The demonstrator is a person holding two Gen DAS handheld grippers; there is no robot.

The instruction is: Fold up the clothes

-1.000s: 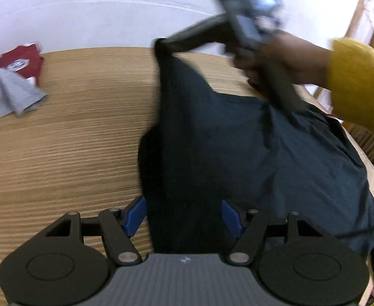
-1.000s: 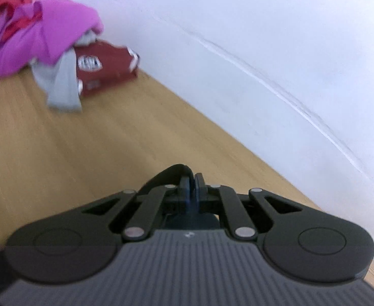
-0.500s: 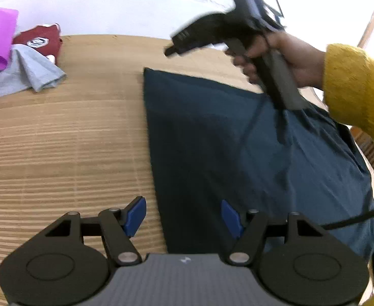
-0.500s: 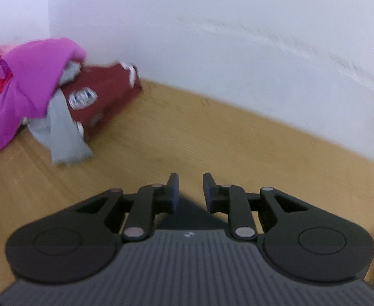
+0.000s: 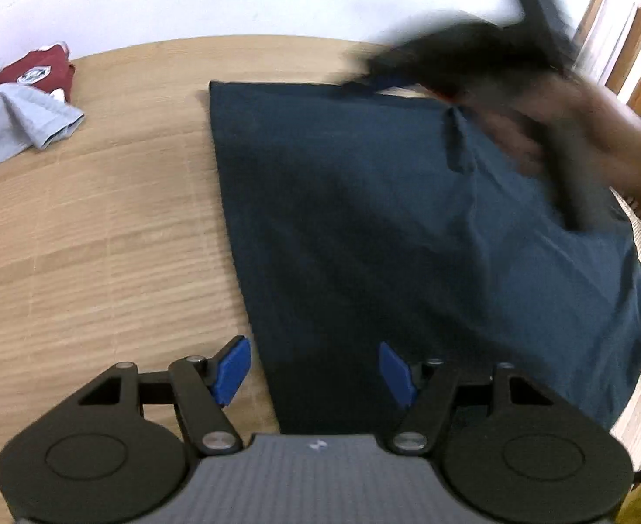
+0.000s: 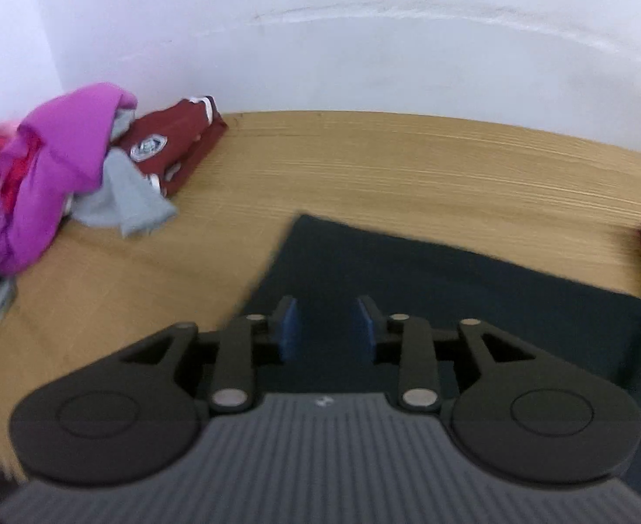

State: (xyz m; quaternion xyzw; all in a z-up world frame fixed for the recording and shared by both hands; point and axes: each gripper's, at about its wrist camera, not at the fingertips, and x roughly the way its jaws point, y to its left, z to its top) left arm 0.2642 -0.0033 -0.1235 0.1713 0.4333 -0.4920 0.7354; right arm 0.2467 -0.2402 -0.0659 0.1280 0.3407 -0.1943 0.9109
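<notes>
A dark navy garment (image 5: 386, 218) lies spread flat on the wooden table (image 5: 102, 240); it also shows in the right wrist view (image 6: 451, 288). My left gripper (image 5: 314, 369) is open and empty over the garment's near left edge. My right gripper (image 6: 325, 327) is open and empty just above the garment's far left corner. In the left wrist view the right gripper (image 5: 364, 81) appears blurred above the garment's far edge, held by a hand in a yellow sleeve.
A pile of clothes sits at the table's far left by the white wall: a folded maroon shirt (image 6: 172, 148), a grey piece (image 6: 124, 205) and a magenta garment (image 6: 58, 157). A wooden door frame (image 5: 626, 43) stands at the right.
The right gripper let go of the garment's corner and opened wider. The garment dropped from a raised fold to lying flat. The right gripper moved right and back.
</notes>
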